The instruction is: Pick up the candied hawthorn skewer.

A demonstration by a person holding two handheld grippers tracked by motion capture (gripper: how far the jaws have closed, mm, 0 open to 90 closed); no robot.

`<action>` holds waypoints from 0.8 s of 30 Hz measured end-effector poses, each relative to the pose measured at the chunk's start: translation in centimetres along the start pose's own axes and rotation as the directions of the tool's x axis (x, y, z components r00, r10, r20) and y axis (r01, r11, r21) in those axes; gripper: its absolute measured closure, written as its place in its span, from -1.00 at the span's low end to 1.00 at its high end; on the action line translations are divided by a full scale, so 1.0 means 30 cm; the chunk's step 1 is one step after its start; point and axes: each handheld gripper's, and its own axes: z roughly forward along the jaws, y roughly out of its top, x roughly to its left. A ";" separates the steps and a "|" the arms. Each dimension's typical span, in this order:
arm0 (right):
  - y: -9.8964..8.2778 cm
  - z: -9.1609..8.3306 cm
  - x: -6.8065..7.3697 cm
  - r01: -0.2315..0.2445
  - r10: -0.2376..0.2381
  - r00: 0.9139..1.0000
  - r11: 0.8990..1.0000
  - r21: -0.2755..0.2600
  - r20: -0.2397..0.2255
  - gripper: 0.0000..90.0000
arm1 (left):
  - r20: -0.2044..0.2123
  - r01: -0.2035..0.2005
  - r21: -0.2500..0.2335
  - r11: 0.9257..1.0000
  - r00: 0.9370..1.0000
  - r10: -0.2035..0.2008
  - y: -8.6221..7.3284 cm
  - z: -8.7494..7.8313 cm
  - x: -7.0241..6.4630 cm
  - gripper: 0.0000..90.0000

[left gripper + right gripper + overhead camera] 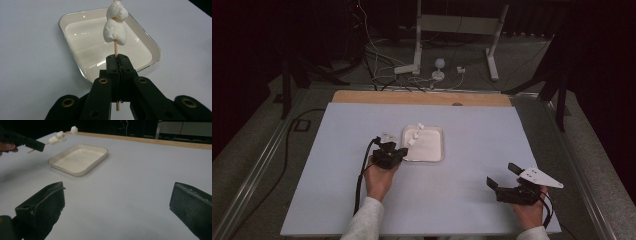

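On the left of the high view, the left gripper (398, 152) sits over the pale desk (472, 200), just beside the left edge of the tray (434, 155). Its jaws are pressed together and clamped on a thin wooden skewer (115, 47). In the left gripper view the skewer runs up from between the jaws and stands over the tray, with its lower end poking out beneath them. White marshmallows (115, 31) are threaded on it, one plump piece with another right above it, touching. In the right gripper view the skewer slopes upward, off the desk, above the tray's far left corner, and a further marshmallow sits at its tip, a little apart from the lower ones. The person's left hand (378, 181) grips the tool from behind, and a black cable (360, 180) trails from it back toward the light sleeve (364, 222).

The tray is a shallow, cream-coloured dish with rounded corners and a thin darker rim, lying flat near the middle of the desk; its floor is bare and glossy.

Well apart to the right, near the front edge of the desk, the right gripper (502, 175) rests low in the right hand (529, 212). Its jaws stand wide apart with nothing between them, and a grey three-cornered plate (539, 177) sits on top.
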 end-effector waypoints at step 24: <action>0.204 0.107 0.063 -0.026 0.027 0.996 1.000 0.006 -0.089 -1.00 | 0.091 -0.066 -0.140 0.988 0.993 0.080 -0.072 -0.111 -0.020 1.00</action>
